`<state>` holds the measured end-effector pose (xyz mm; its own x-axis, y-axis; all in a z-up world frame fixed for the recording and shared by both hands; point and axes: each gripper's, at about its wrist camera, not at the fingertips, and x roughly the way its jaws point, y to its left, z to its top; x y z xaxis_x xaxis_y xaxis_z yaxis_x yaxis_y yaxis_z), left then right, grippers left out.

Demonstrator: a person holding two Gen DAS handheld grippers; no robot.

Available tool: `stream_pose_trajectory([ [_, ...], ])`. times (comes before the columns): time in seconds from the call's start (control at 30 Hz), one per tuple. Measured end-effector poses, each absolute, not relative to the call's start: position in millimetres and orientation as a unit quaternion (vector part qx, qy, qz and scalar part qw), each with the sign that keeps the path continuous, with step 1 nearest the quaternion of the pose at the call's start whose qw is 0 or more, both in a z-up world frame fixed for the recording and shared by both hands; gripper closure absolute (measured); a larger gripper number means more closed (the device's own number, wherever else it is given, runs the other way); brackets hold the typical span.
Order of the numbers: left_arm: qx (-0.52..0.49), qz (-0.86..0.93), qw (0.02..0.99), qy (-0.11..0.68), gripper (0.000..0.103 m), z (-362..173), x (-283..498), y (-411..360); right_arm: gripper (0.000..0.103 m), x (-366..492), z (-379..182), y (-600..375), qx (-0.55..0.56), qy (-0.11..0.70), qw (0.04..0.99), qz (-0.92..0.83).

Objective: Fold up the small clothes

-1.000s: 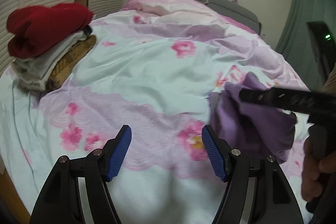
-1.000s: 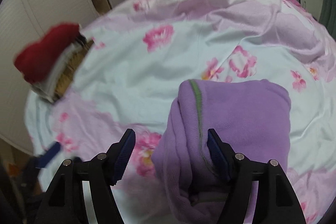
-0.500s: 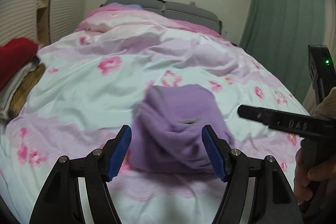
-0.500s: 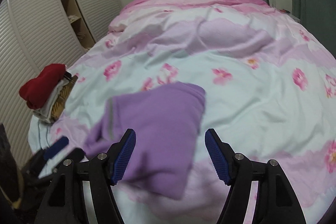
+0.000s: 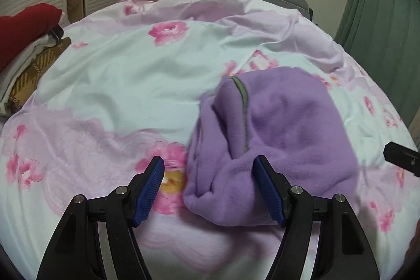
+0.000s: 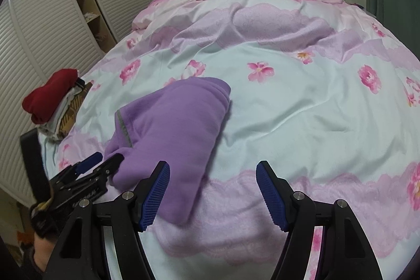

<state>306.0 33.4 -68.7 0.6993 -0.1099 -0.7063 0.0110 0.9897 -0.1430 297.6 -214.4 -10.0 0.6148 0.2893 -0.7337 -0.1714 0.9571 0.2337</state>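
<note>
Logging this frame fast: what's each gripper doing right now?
Left gripper: open, around the near edge of the purple garment, not clamped.
Right gripper: open, holding nothing.

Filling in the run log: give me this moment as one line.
stage: purple garment folded, lying on bed | left gripper: open, at garment's near end | right gripper: open, empty | clothes stack: bed's left edge

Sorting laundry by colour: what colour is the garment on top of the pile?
Red, clearest in the right wrist view.
</note>
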Motion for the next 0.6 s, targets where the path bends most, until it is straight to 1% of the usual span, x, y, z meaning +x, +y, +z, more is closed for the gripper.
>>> stream_pose_trajectory([
  [0.1, -0.067, -0.039, 0.922, 0.379, 0.032, -65, 302, 33, 0.033, 305, -7, -201, 0.056, 0.412, 0.898, 0.146],
  [0.17, -0.068, -0.044, 0.926, 0.368, 0.032, -60, 296, 30, 0.033, 312, 4, -187, 0.026, 0.394, 0.904, 0.166],
  [0.27, -0.075, -0.045, 0.931, 0.355, 0.032, -55, 282, 25, 0.034, 328, 25, -149, -0.063, 0.358, 0.904, 0.225],
  [0.37, -0.087, -0.041, 0.935, 0.342, 0.033, -53, 269, 22, 0.034, 344, 36, -106, -0.173, 0.331, 0.874, 0.31],
  [0.4, -0.096, -0.038, 0.935, 0.339, 0.033, -53, 265, 22, 0.04, 349, 37, -93, -0.207, 0.327, 0.859, 0.334],
  [0.43, -0.105, -0.038, 0.935, 0.336, 0.033, -53, 263, 23, 0.048, 356, 35, -78, -0.251, 0.328, 0.838, 0.358],
  [0.5, -0.118, -0.036, 0.936, 0.33, 0.033, -54, 260, 24, 0.052, 367, 29, -60, -0.305, 0.335, 0.806, 0.383],
  [0.6, -0.139, -0.037, 0.934, 0.327, 0.034, -57, 262, 27, 0.052, 385, 15, -42, -0.371, 0.346, 0.759, 0.409],
])
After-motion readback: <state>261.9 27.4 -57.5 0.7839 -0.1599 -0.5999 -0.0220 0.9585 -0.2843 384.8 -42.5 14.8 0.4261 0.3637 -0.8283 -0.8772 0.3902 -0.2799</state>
